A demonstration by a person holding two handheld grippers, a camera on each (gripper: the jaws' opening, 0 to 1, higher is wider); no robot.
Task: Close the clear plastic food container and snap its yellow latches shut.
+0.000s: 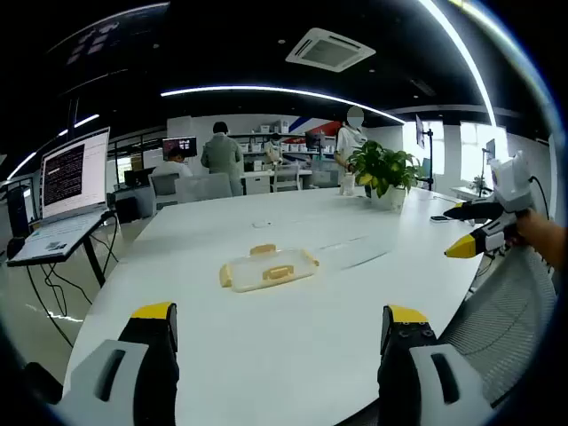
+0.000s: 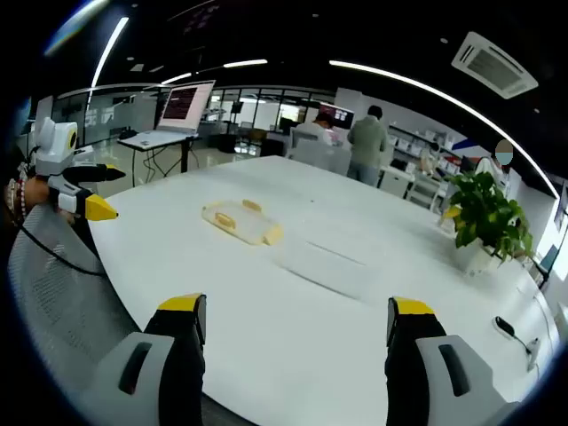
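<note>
Left gripper view: the left gripper (image 1: 279, 324) hangs wide open and empty over the white table (image 1: 266, 355), the clear food container (image 1: 267, 267) with yellow latches lying well ahead; the right gripper (image 1: 468, 229) hovers at the table's edge.

Right gripper view: the right gripper (image 2: 298, 319) gapes empty too, the container (image 2: 241, 221) far off, the left gripper (image 2: 96, 190) beside the table edge.

both views face the white table (image 1: 266, 355) from opposite edges, sharing it.
</note>
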